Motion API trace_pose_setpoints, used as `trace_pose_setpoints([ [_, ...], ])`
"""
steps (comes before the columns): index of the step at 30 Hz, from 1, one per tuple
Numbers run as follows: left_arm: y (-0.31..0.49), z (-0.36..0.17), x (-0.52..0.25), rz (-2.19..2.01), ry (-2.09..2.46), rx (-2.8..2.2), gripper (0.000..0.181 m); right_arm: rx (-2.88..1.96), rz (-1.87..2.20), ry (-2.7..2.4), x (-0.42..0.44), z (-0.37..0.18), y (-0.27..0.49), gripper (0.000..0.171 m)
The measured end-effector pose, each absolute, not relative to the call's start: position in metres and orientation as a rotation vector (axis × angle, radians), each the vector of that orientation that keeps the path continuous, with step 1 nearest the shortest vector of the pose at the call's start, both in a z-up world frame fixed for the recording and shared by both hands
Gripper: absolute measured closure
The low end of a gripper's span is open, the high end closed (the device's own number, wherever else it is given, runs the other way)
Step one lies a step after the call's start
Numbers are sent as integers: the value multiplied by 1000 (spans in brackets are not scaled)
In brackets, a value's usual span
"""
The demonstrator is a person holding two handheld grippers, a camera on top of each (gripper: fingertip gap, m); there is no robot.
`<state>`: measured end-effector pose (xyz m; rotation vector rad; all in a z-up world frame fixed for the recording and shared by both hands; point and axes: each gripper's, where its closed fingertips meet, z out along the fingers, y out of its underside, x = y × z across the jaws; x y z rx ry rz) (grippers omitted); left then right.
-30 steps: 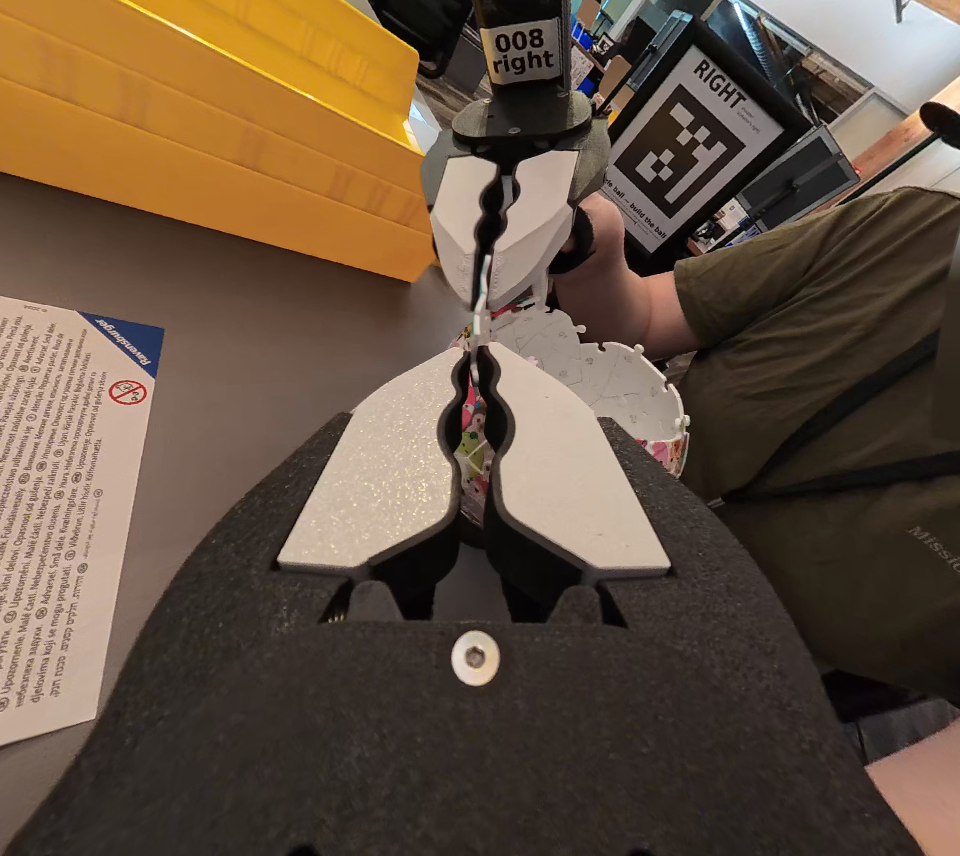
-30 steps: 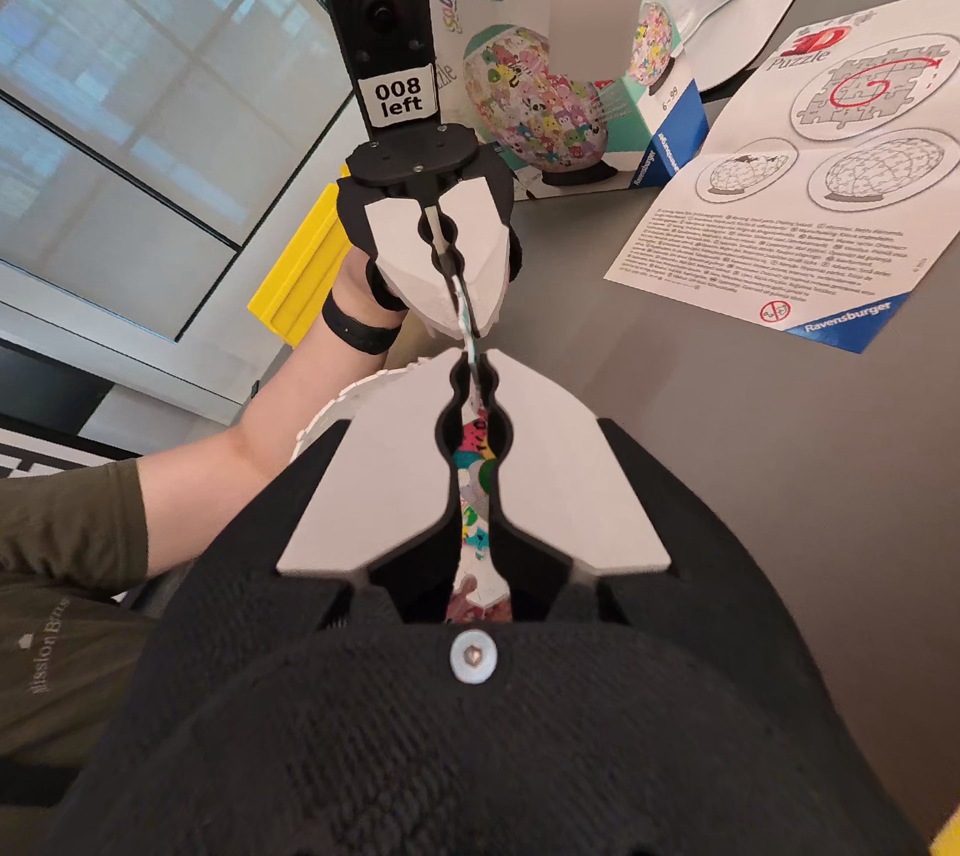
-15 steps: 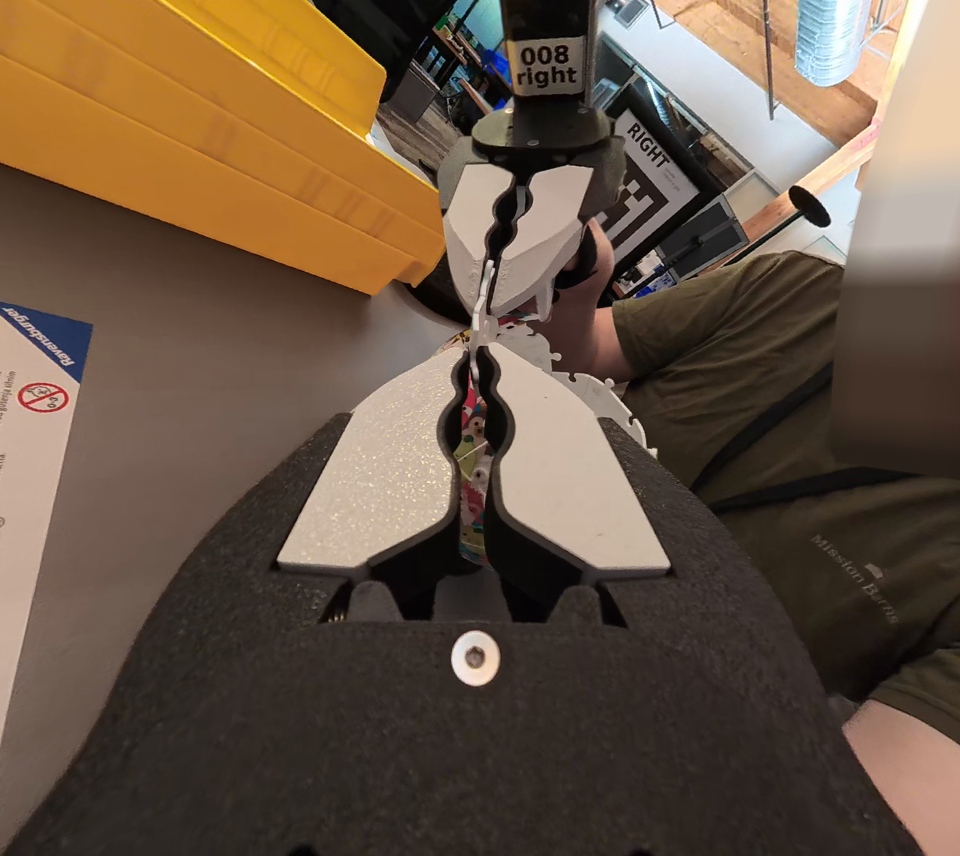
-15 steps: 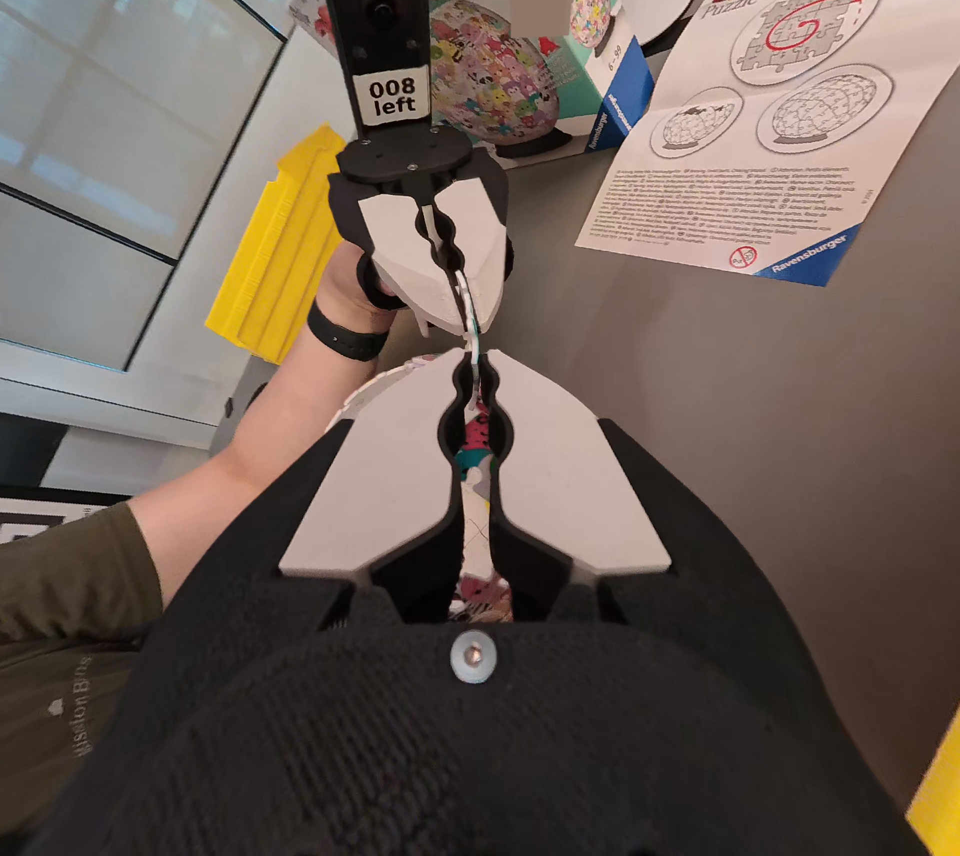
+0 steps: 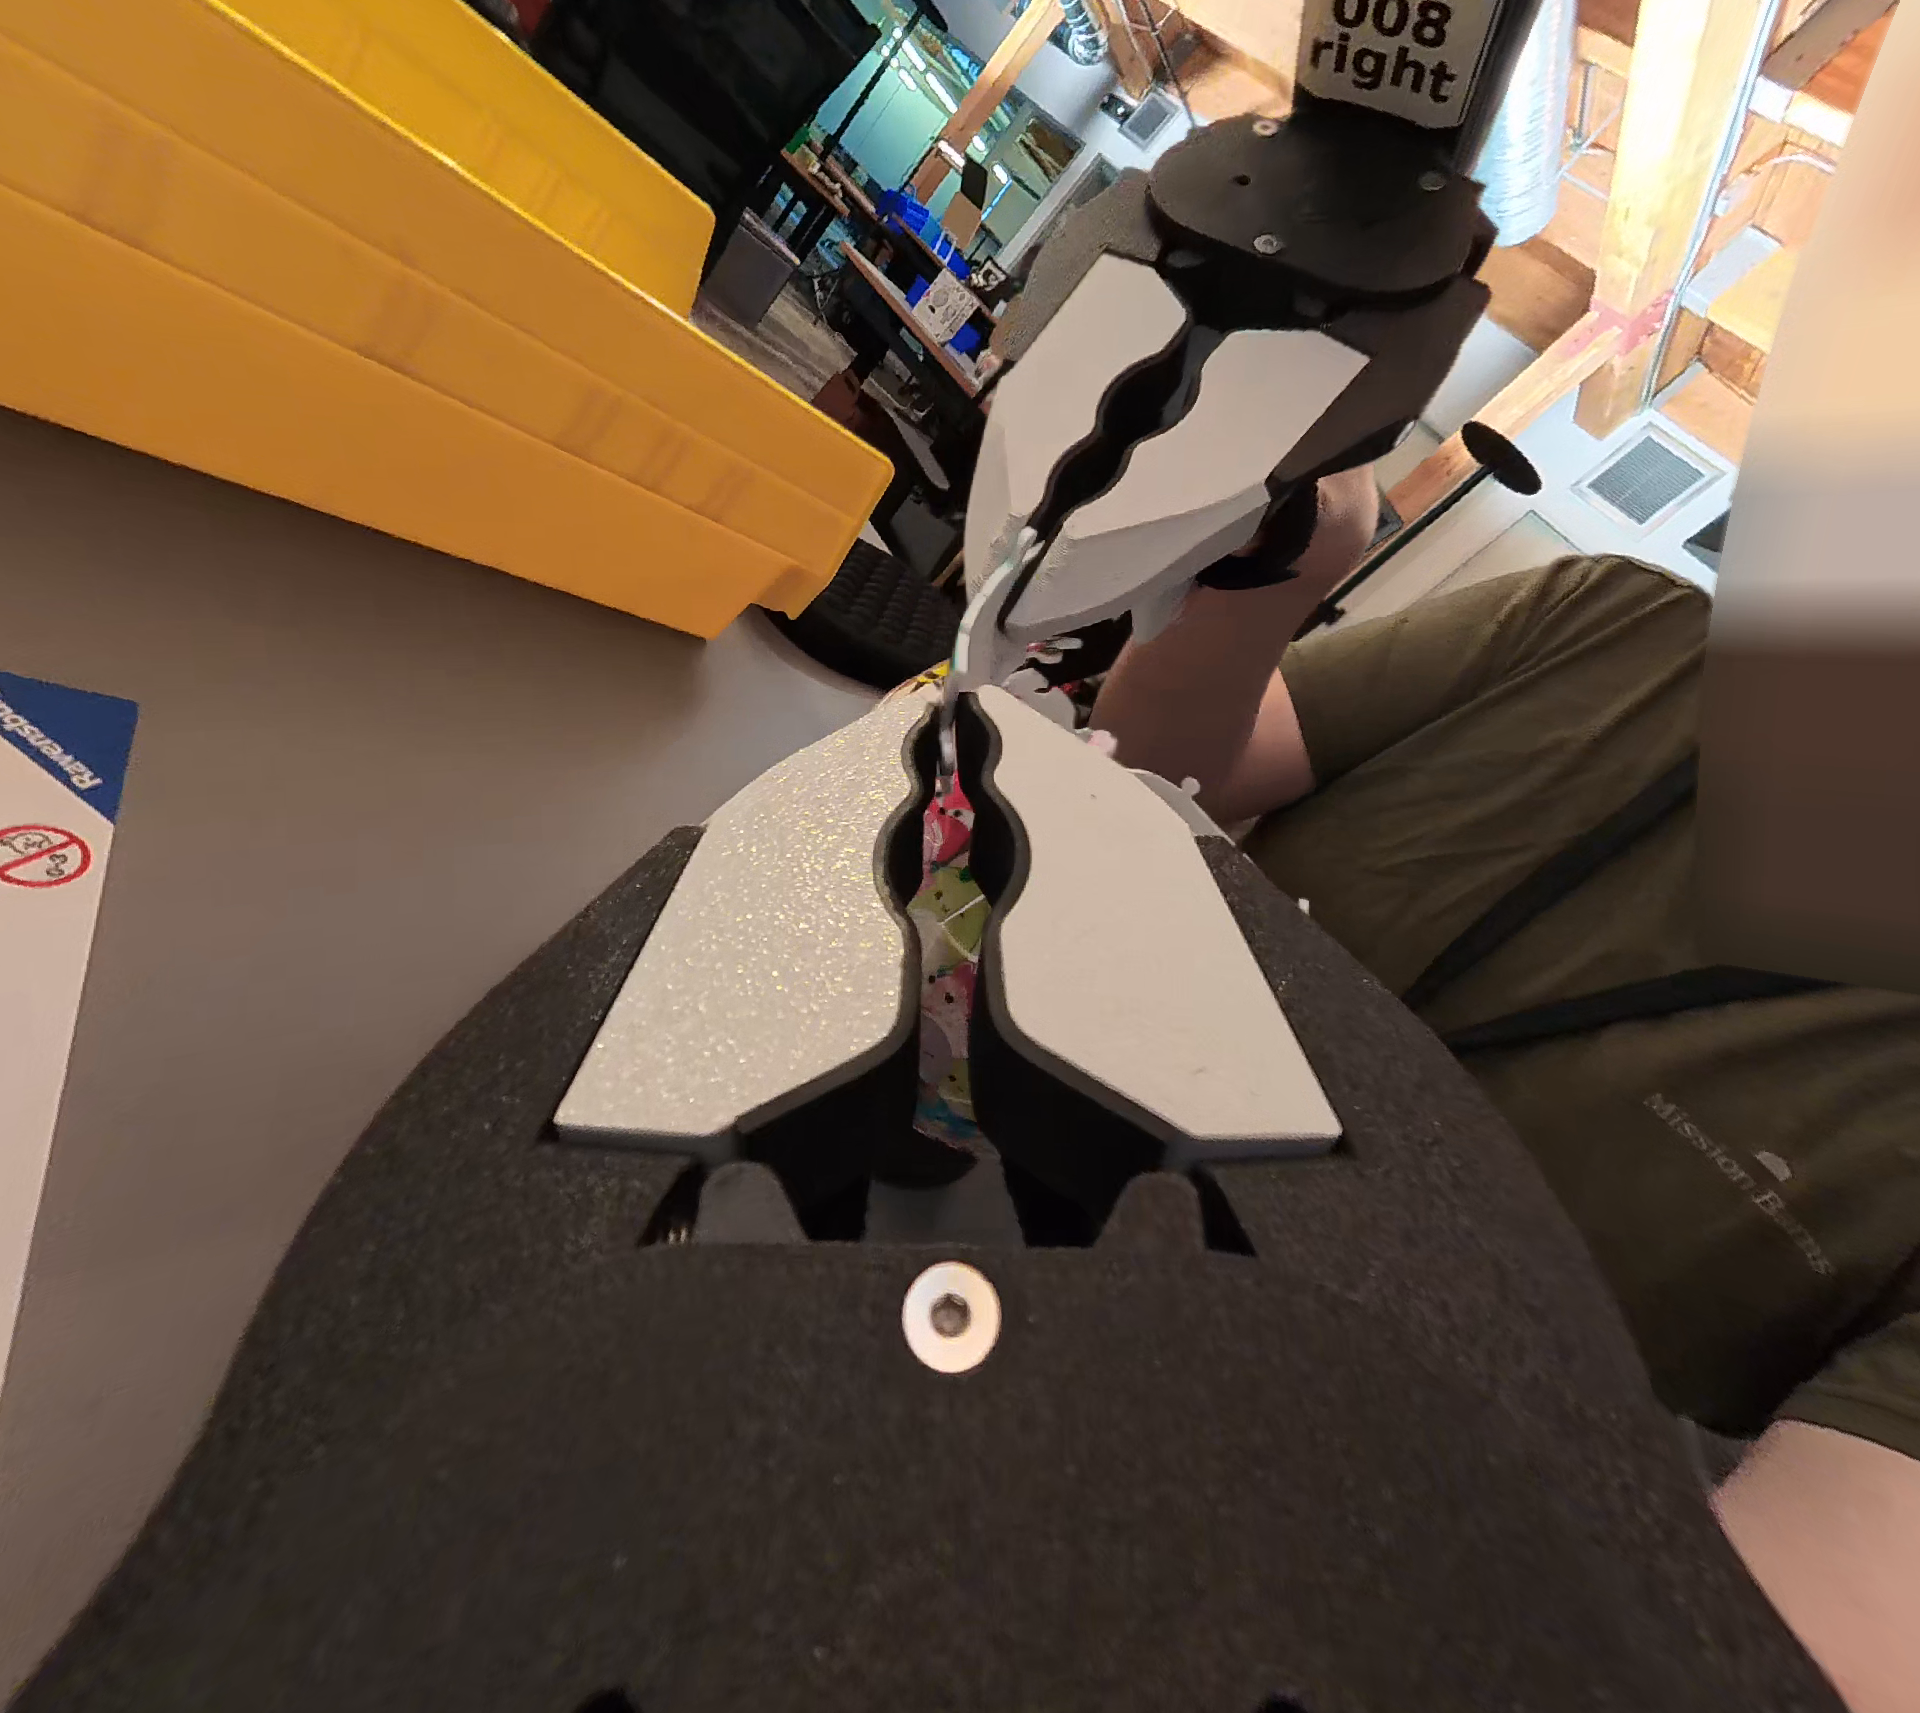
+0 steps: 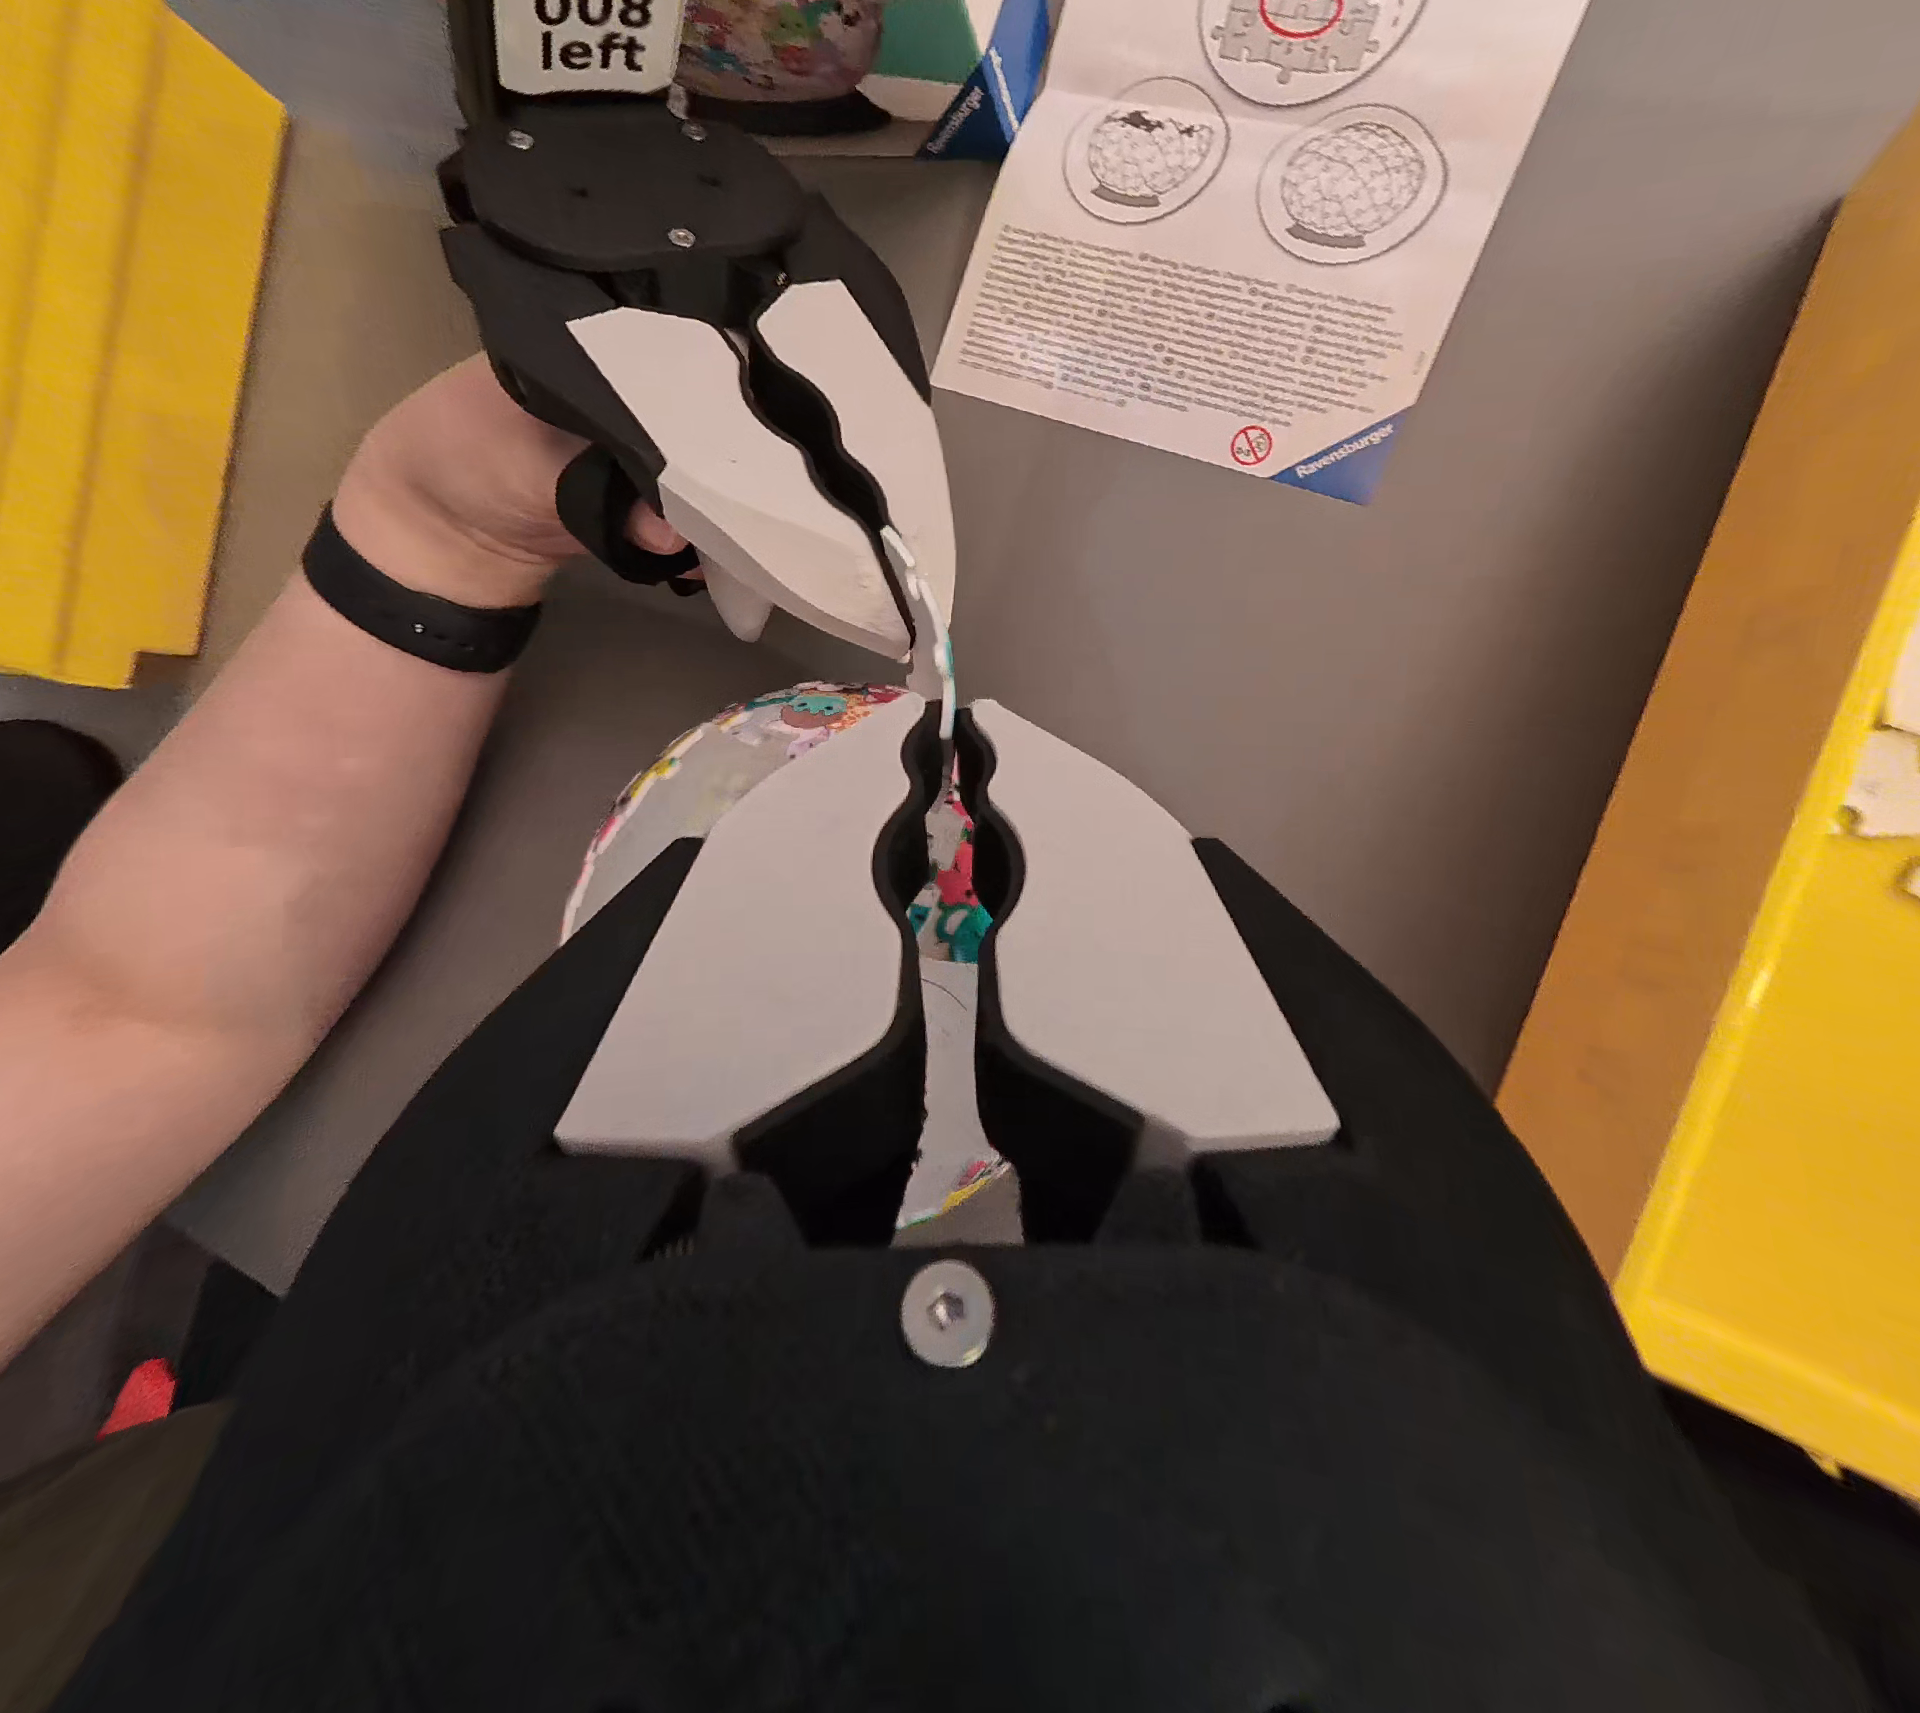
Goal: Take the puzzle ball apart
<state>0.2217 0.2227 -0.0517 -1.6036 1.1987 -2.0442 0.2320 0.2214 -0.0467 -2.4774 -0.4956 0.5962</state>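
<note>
The puzzle ball (image 6: 727,759) is a part-open shell, colourful outside and white inside, held above the grey table (image 6: 1299,676). My left gripper (image 5: 956,713) is shut on its rim, and colourful pieces (image 5: 948,915) show between its fingers. My right gripper (image 6: 945,716) is shut on the rim next to it, tip to tip with the left. In the left wrist view the right gripper (image 5: 1013,588) leans in from above and pinches a white piece (image 5: 982,624). In the right wrist view the left gripper (image 6: 920,614) pinches a bent strip of pieces (image 6: 940,645) between the tips.
Yellow bins stand at the table's far left (image 5: 416,261) and at the right (image 6: 1766,832). A white instruction sheet (image 6: 1247,209) and the puzzle box (image 6: 935,1) lie beyond the grippers. The person's arm (image 6: 260,832) and olive shirt (image 5: 1558,936) are close by. The tips of both grippers are at nearly the same place.
Both grippers stay shut on the rim. They have tilted against each other and drawn closer, and the strip of pieces between the tips now bends.
</note>
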Motion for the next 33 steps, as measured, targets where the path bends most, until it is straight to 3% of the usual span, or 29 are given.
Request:
trace_pose_setpoints([
  [17,214,-27,223,-1974,1243,-1486,179,-2491,439,-452,235,-23,211,168],
  [25,184,47,214,-1793,1326,-1235,178,-2111,1116,-677,225,46,181,168],
  [33,137,93,214,-1887,1397,-1056,176,-1744,1596,-970,226,90,137,167],
])
